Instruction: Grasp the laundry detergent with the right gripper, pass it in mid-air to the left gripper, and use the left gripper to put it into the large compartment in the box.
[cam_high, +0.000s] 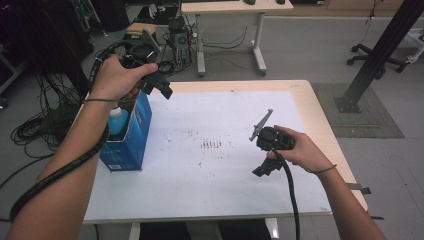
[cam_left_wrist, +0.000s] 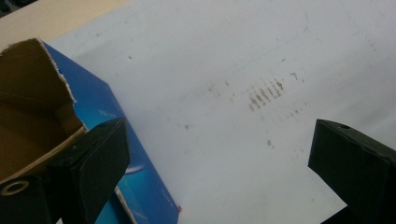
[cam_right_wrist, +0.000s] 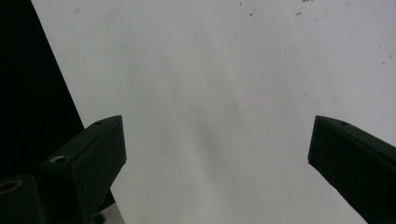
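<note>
A blue cardboard box (cam_high: 129, 135) with a torn-open top stands at the table's left side, and a white bottle with a blue cap (cam_high: 117, 121) sits upright inside it. My left gripper (cam_high: 161, 86) is held above the box's far end, open and empty; in the left gripper view the box (cam_left_wrist: 98, 112) lies at the lower left, its brown inside showing. My right gripper (cam_high: 265, 169) hovers low over the white sheet (cam_high: 215, 150) at the right, pointing toward the near edge, open with nothing between its jaws.
The white sheet (cam_left_wrist: 243, 93) covering the tabletop carries small brown marks (cam_high: 211, 144) near its middle. The table's wooden rim (cam_high: 320, 120) runs along the right. Behind the table, cables (cam_high: 45, 110) lie on the floor and a desk (cam_high: 227, 30) stands beyond.
</note>
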